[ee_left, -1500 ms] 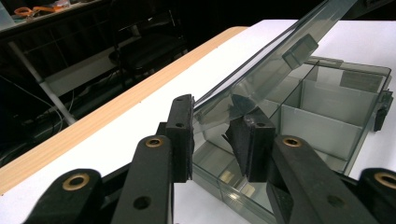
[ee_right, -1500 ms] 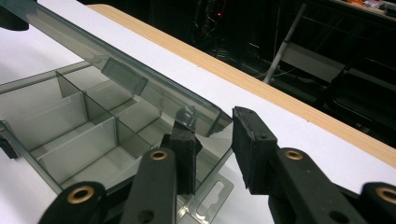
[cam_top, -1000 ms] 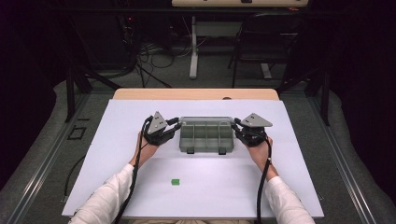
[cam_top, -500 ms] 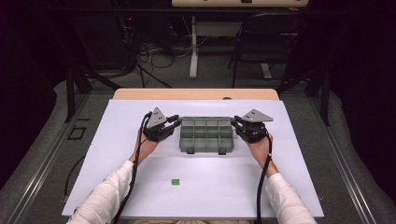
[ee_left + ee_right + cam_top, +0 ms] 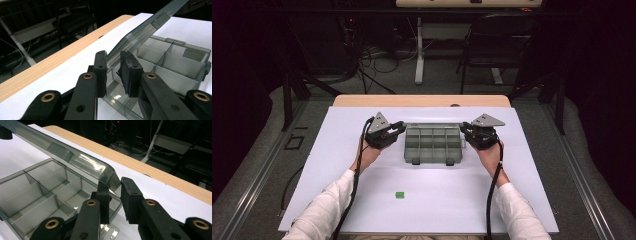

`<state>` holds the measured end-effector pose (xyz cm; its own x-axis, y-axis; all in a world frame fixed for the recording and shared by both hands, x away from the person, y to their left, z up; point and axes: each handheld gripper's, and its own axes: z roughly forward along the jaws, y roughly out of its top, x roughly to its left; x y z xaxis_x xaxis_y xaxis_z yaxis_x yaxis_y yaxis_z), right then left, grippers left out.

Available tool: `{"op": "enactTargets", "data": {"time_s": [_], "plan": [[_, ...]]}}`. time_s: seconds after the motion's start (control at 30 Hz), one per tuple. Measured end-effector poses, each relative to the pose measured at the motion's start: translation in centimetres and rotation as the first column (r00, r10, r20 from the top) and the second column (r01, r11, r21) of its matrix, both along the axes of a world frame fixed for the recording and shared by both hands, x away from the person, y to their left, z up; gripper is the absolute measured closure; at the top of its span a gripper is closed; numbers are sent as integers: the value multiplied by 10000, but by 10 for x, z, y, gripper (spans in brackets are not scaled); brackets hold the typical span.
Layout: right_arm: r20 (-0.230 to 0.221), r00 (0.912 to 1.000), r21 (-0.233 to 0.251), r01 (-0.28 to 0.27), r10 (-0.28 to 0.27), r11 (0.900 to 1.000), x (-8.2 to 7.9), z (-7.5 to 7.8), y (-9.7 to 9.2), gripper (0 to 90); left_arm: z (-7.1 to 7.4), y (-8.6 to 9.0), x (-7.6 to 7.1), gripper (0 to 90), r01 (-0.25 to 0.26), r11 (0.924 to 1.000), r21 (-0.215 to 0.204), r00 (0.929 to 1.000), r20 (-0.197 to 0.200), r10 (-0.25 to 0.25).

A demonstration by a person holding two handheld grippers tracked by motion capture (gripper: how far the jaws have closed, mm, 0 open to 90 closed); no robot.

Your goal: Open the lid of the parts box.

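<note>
high view: smoky translucent plastic organizer box (image 5: 433, 143), rectangular compartments.

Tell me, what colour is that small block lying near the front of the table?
Green. The small block shows best in the high view.

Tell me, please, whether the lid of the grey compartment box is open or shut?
Open. The lid stands tilted up off the compartment box, with the left gripper and right gripper at its two ends; the dividers lie uncovered.
</note>
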<state>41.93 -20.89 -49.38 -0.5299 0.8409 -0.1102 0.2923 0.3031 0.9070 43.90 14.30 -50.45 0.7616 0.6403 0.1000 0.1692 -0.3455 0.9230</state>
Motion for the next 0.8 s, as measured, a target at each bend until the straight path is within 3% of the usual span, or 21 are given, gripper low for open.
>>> {"op": "enactTargets", "data": {"time_s": [0.43, 0.8], "plan": [[-135, 9996, 245, 239, -236, 9994, 7, 3, 1, 785, 3, -1, 7, 769, -105, 9998, -190, 9998, -161, 102], [-319, 9986, 362, 441, -430, 9984, 13, 3, 2, 793, 3, -1, 11, 776, -169, 9998, -100, 9997, -201, 167]]}}
